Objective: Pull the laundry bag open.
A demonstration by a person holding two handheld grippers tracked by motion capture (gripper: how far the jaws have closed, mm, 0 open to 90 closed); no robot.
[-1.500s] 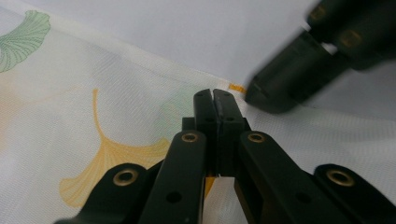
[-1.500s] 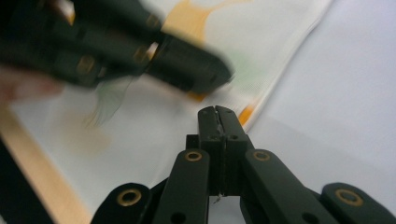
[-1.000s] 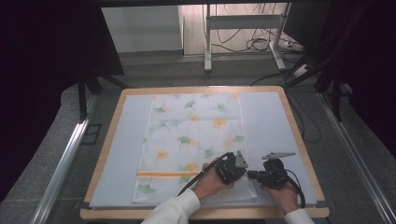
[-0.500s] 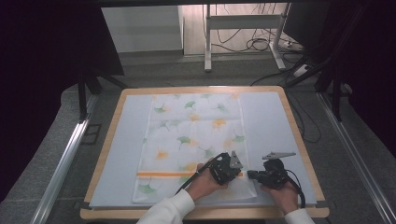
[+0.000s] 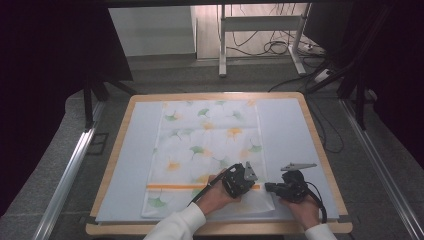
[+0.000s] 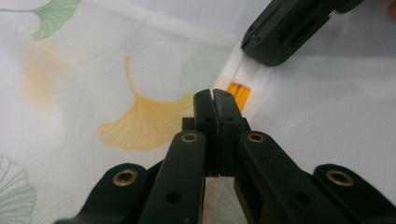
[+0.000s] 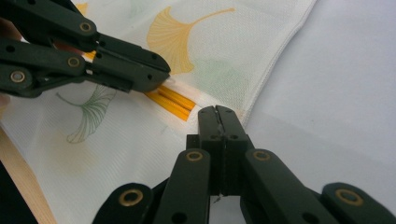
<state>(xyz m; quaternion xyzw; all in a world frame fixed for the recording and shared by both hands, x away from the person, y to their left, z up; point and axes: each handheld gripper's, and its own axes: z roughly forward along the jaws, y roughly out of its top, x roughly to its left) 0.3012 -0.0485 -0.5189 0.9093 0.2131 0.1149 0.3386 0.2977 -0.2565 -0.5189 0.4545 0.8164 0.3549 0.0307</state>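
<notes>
A white cloth (image 5: 210,145) printed with ginkgo leaves lies flat on a pale blue mat (image 5: 287,130). An orange stripe (image 5: 175,185) crosses its near end. My left gripper (image 5: 248,184) is shut, its tips low over the stripe's right end (image 6: 240,93). In the left gripper view its jaws (image 6: 213,93) meet with no gap. My right gripper (image 5: 269,187) is shut too and points at the cloth's right edge (image 7: 261,79). In the right gripper view its tips (image 7: 215,109) sit at that edge, and the left gripper (image 7: 163,70) touches the stripe (image 7: 173,100). Whether either pinches fabric is unclear.
The mat sits on a wooden-rimmed table (image 5: 320,150). Bare mat lies left and right of the cloth. Metal rails (image 5: 70,170) run along both sides of the table. Cables (image 5: 280,47) and a desk frame stand on the floor beyond.
My left gripper has slid a little to the left along the orange stripe. The right gripper has stayed where it was. Both stayed shut.
</notes>
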